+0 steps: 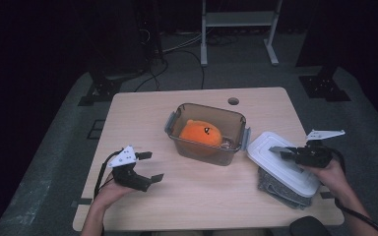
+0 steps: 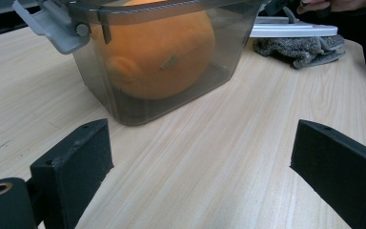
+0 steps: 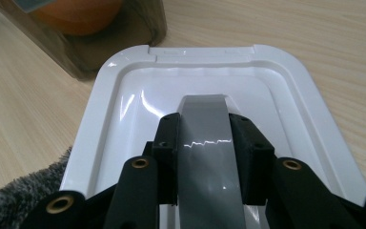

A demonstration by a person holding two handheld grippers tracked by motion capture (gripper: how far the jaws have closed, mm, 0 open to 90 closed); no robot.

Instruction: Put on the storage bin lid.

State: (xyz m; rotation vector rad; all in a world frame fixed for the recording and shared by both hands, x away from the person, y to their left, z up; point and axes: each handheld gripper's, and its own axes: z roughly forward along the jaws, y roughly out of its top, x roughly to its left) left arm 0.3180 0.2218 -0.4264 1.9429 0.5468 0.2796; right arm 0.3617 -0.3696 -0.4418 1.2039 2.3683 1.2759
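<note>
A see-through grey box (image 1: 237, 117) stands mid-table with an orange plush toy (image 1: 200, 132) inside it. To its right a white lid (image 1: 280, 169) lies on a grey cloth (image 1: 280, 195). My right gripper (image 1: 286, 153) is shut on the lid's grey handle (image 3: 205, 119), with a pad (image 3: 167, 143) pressed against each side of it, and the lid (image 3: 286, 95) spreads out beneath the right gripper (image 3: 205, 140). My left gripper (image 1: 153, 166) rests open on the table at the front left, nothing between its fingers. From the left gripper (image 2: 200, 157) I face the box (image 2: 233, 43) and the plush toy (image 2: 157, 47).
The box has grey latches (image 2: 52, 28) at its ends. The light wooden table (image 1: 202, 196) has a round cable hole (image 1: 233, 101) near its far edge. A metal frame (image 1: 238, 19) and cables stand on the dark floor beyond.
</note>
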